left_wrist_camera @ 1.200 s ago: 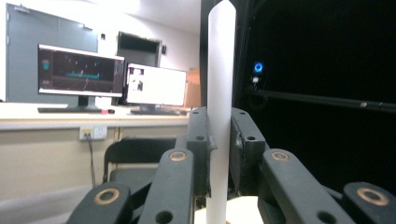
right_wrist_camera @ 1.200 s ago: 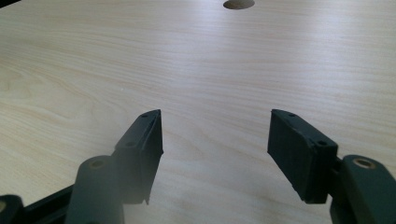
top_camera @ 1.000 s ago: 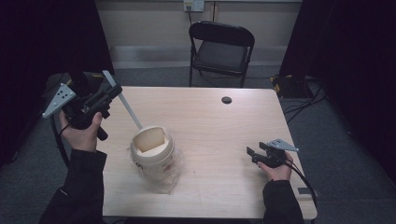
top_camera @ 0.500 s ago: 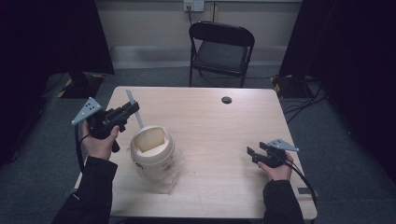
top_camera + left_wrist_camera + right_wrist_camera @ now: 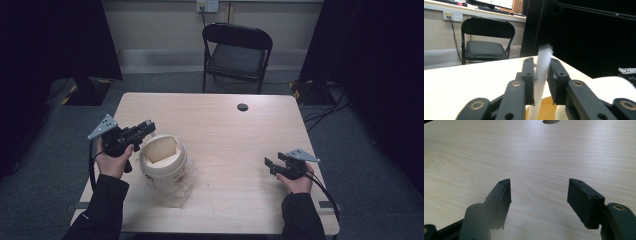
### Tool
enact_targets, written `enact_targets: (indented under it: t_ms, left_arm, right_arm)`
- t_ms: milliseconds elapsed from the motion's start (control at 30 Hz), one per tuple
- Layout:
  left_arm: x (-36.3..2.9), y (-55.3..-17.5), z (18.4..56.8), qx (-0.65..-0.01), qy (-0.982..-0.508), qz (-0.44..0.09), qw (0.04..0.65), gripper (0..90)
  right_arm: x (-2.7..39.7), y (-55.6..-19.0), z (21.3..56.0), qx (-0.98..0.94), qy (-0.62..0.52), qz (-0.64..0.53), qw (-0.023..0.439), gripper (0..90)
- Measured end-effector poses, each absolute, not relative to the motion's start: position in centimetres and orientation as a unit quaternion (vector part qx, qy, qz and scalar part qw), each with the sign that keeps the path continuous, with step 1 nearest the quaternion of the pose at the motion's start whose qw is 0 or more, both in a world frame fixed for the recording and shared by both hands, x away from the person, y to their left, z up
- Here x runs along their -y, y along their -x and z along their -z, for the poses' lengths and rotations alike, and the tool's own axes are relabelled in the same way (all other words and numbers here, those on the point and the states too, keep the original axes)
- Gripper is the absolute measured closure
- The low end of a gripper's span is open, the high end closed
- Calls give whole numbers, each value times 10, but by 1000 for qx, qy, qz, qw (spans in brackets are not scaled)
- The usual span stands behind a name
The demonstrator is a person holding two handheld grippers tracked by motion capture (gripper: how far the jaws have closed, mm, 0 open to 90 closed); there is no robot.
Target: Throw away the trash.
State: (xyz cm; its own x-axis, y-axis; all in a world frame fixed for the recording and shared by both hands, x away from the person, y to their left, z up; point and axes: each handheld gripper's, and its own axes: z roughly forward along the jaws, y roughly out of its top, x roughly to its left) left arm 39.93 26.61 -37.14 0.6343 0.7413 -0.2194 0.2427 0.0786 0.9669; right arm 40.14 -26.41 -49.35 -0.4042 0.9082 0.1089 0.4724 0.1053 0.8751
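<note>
White strip [image 5: 541, 75] pinched in left gripper [image 5: 142, 131] just above bucket [image 5: 162, 162] mouth; right gripper [image 5: 275, 164] spread wide, well apart, low over tabletop [image 5: 225, 125].

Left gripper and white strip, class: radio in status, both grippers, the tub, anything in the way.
Left gripper shut on white strip, at white tub rim. Right gripper open, empty, low over table. Nothing in the way.

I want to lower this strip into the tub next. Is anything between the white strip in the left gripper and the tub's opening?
Nothing visible. The left gripper holds the white strip right at the white tub's open mouth, which has no lid. The right gripper rests open, far across the table.
</note>
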Motion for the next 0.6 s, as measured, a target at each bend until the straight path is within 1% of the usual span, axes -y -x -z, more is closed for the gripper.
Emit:
enact_targets:
  t_ms: [33, 67, 233, 300, 600]
  left_arm:
    - [-267, -399, 371, -378, -648, -199, 630, 706]
    - [-267, -398, 370, -377, -645, -201, 633, 706]
    - [-277, -391, 366, -375, -627, -234, 641, 548]
    - [-284, -388, 365, -378, -619, -244, 643, 505]
    - [-317, -367, 365, -395, -603, -280, 634, 450]
  right_arm:
    - [264, -401, 494, -704, -491, -455, 239, 357]
    - [264, -401, 494, -704, -491, -455, 239, 357]
    - [265, -401, 493, -703, -491, -455, 240, 357]
    - [266, -401, 493, -703, -490, -455, 241, 357]
    - [267, -401, 494, -701, -494, -454, 243, 357]
